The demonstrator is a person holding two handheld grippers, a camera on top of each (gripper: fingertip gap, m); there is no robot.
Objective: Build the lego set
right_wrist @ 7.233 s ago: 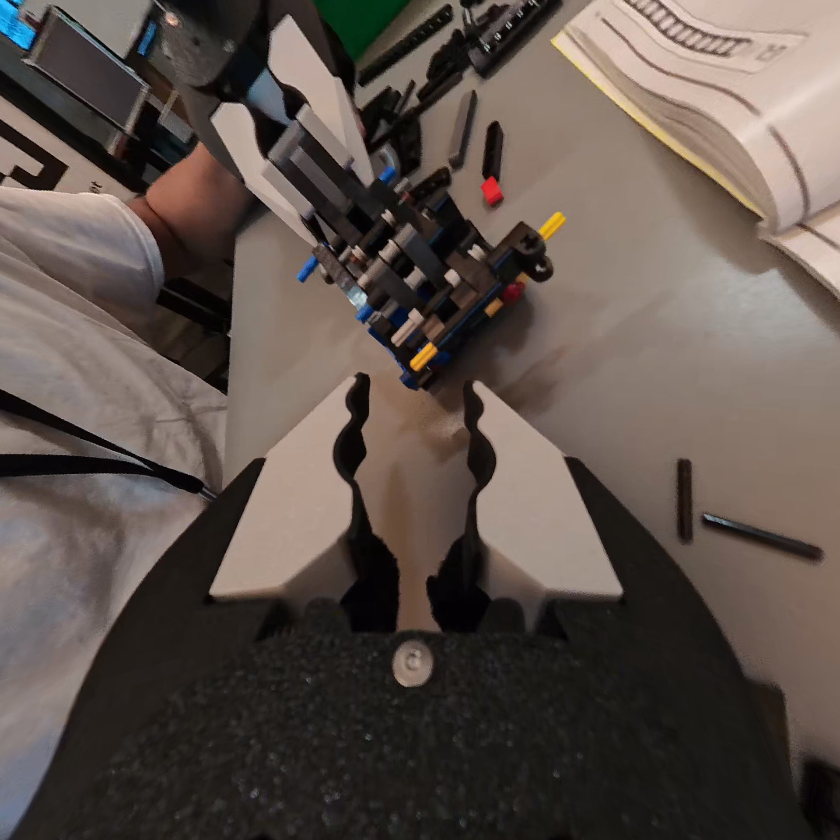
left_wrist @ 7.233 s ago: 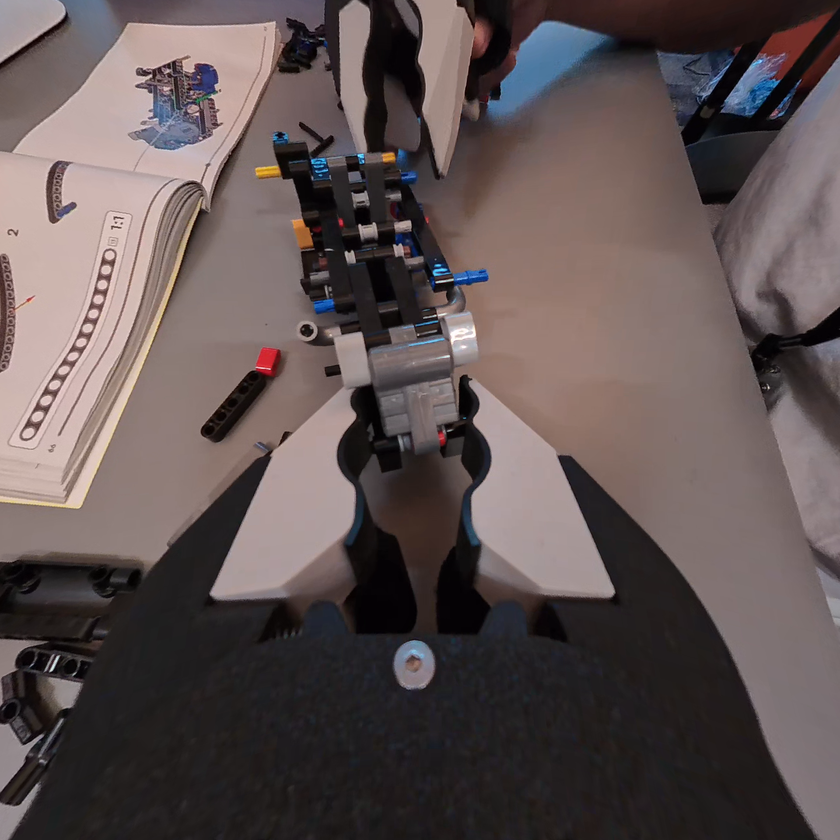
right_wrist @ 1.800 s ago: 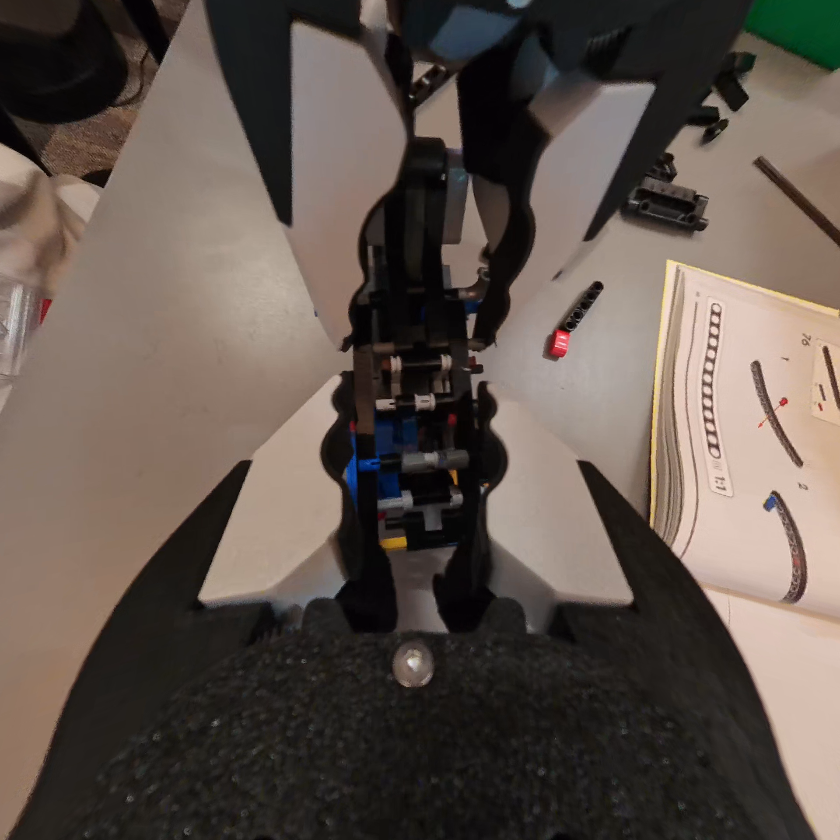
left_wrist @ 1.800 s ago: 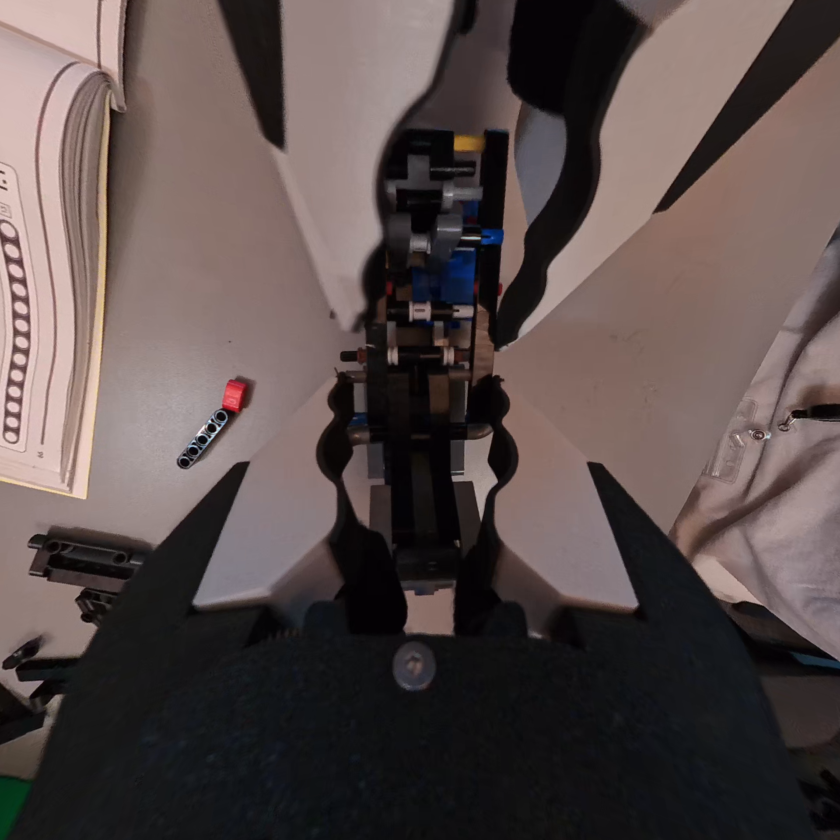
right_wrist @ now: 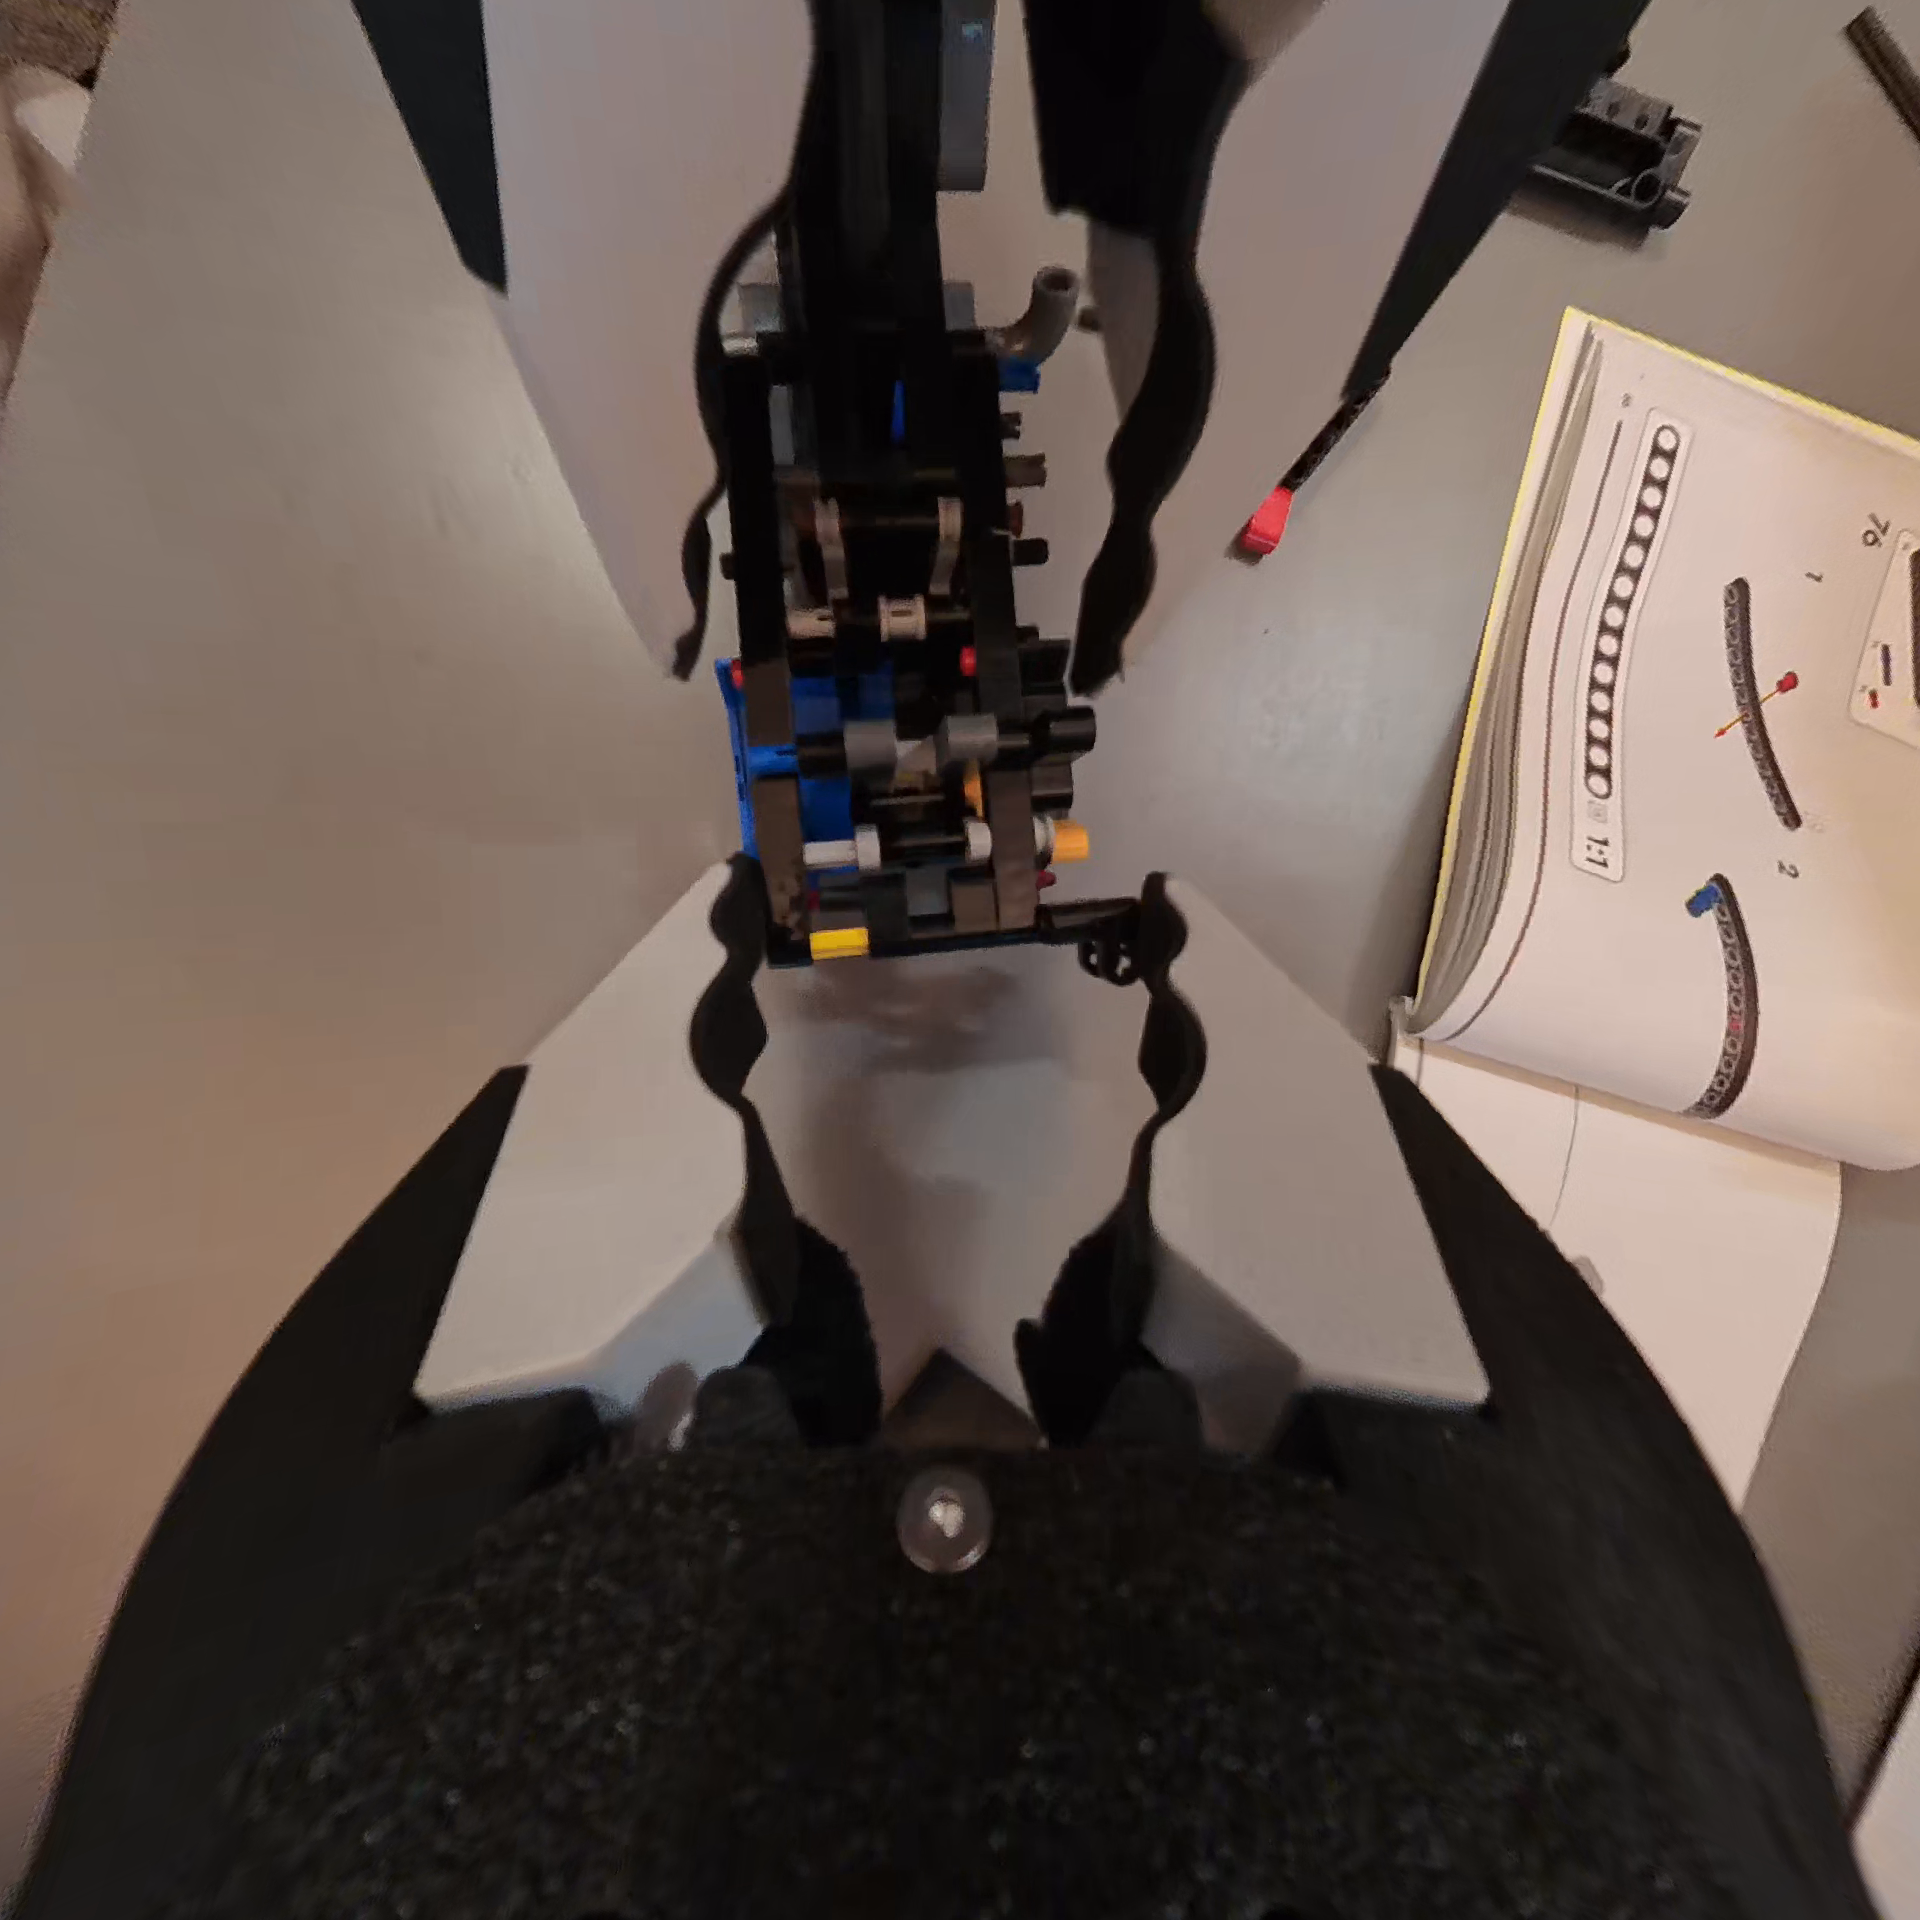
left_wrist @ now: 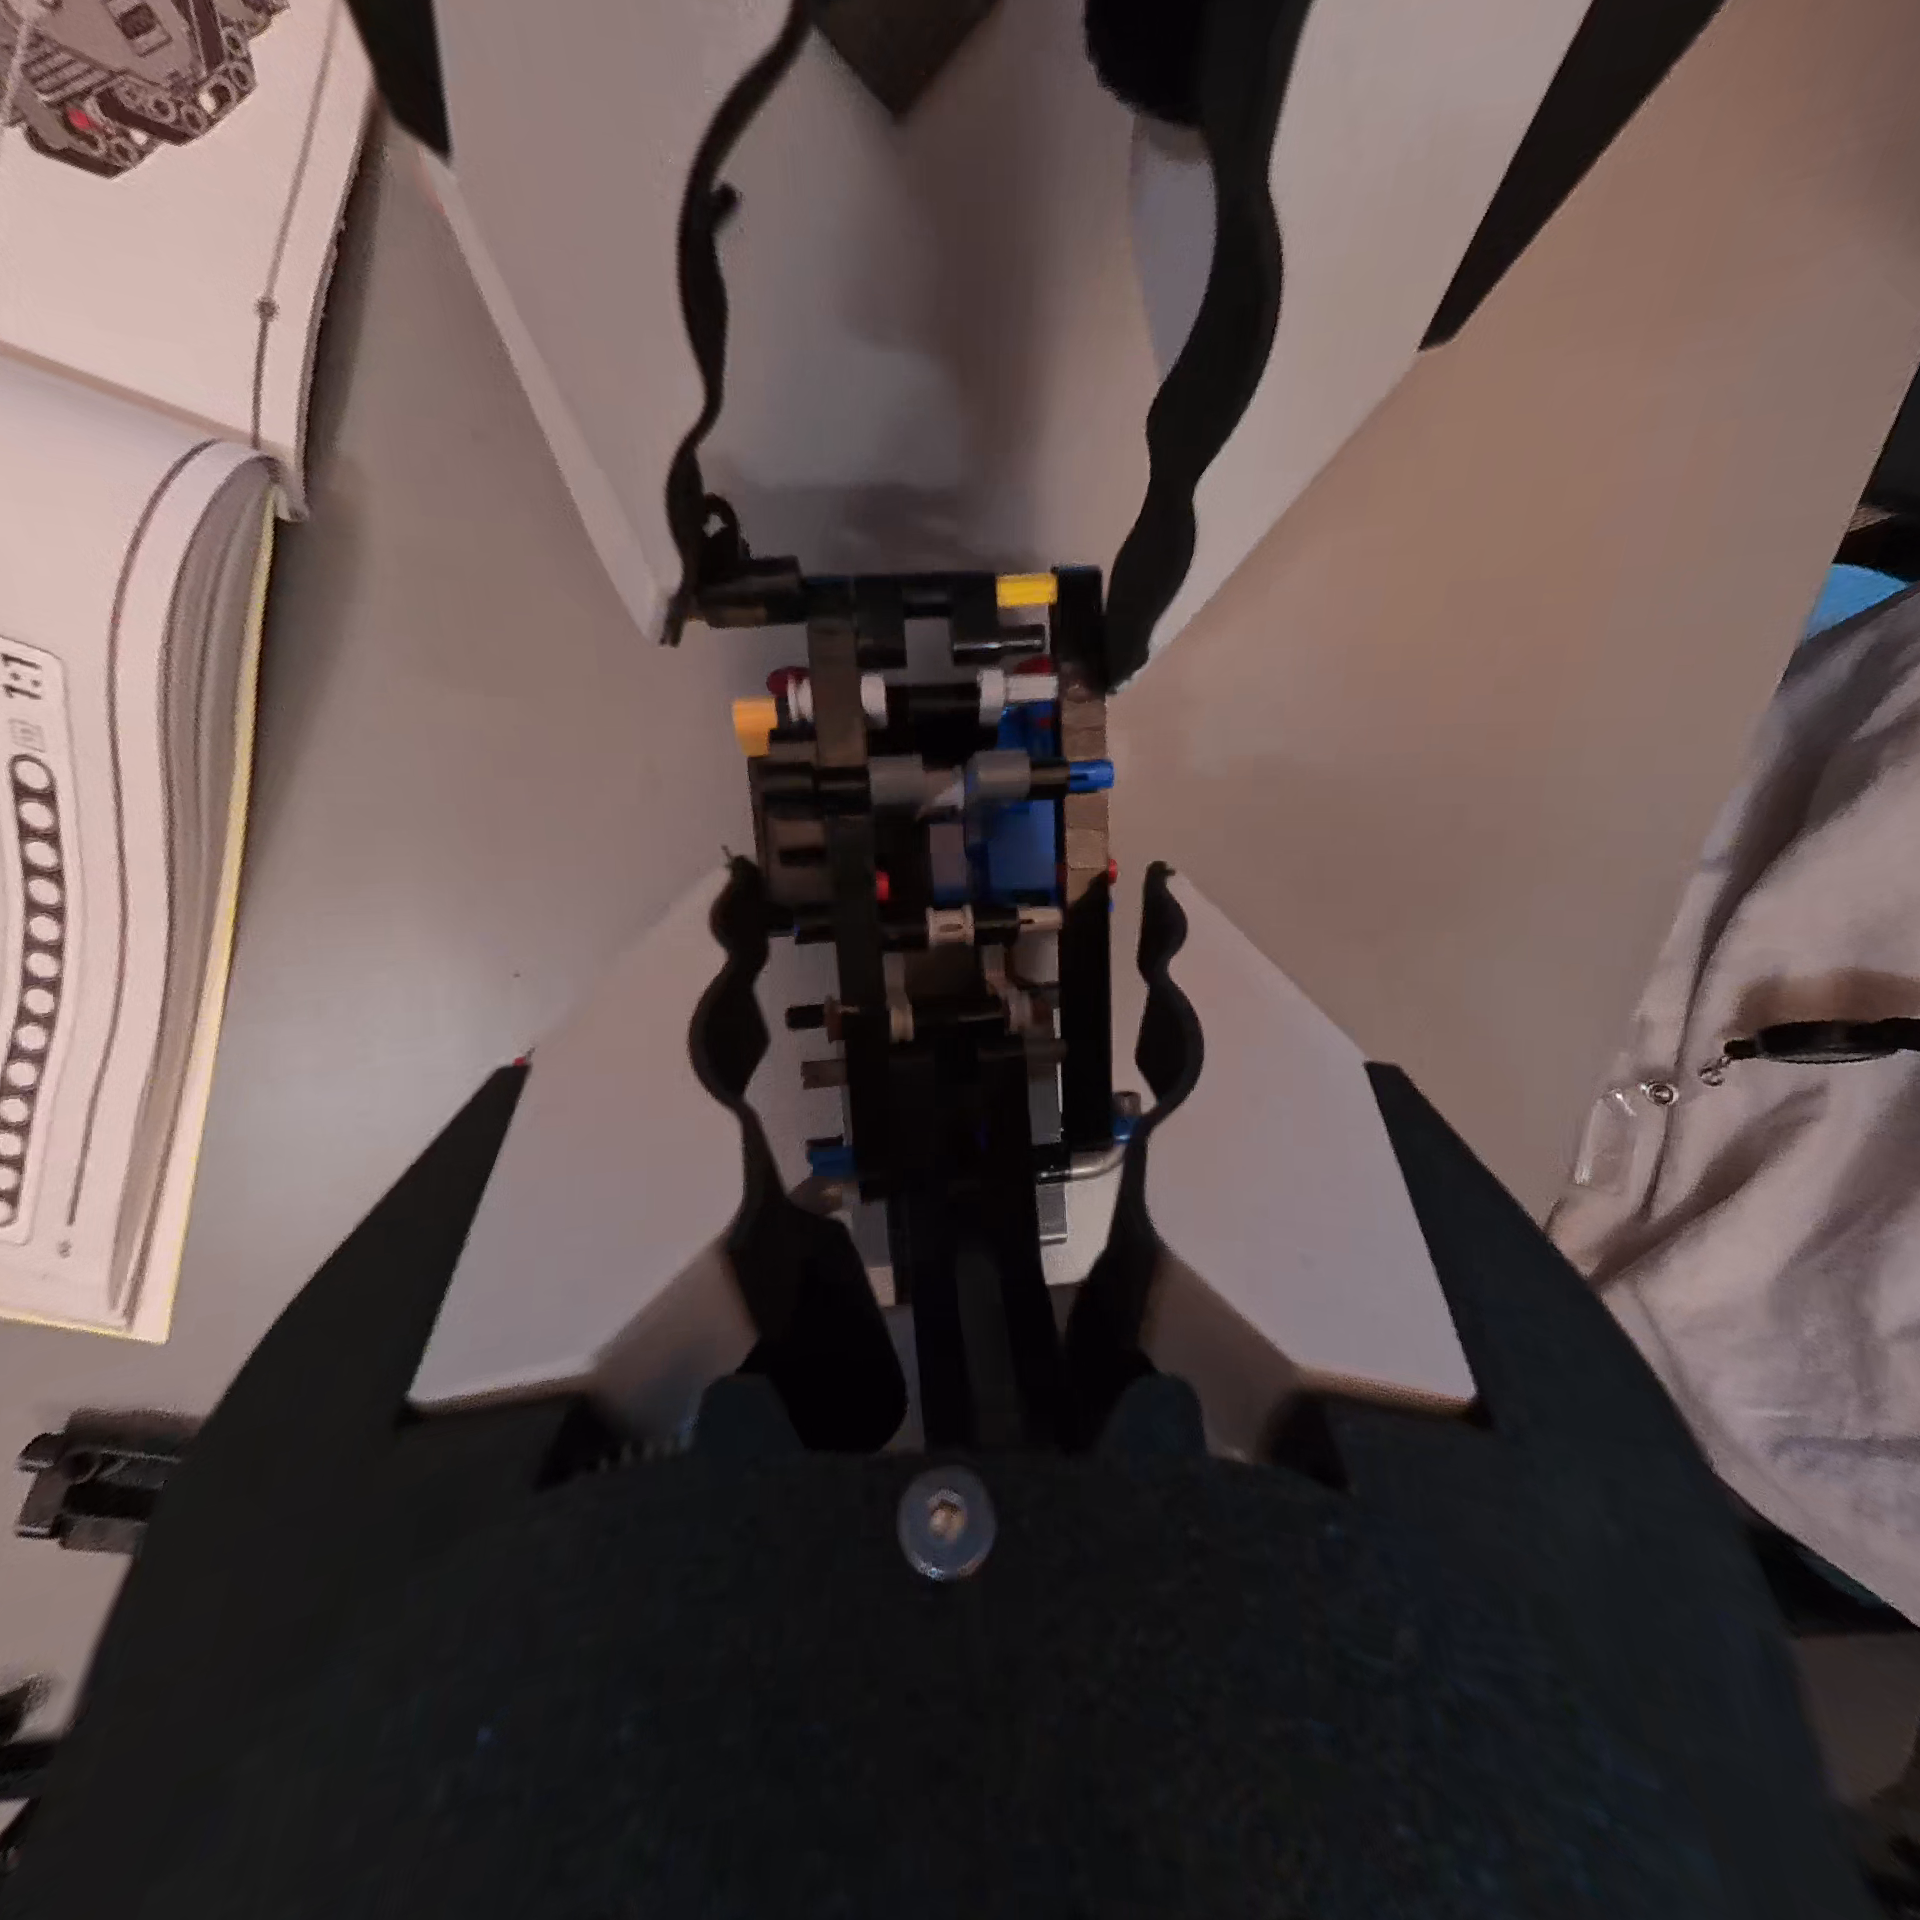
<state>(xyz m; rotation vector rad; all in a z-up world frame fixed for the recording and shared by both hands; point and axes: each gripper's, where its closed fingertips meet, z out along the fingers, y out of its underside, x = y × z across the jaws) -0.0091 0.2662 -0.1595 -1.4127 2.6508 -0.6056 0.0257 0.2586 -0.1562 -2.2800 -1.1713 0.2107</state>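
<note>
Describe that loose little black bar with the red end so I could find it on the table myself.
Start at the open booklet on the grey table in the right wrist view. Just beside its stacked page edges, towards the lego build, lies a thin black bar by itself. Its red tip sets it apart from the all-black parts farther off.

Grey tabletop (left_wrist: 436, 831) filling background, warm light glowing along its right side. Open instruction booklet (right_wrist: 1714, 727) lying at tabletop edge. Person's grey garment (left_wrist: 1766, 1039) showing beyond tabletop.
</note>
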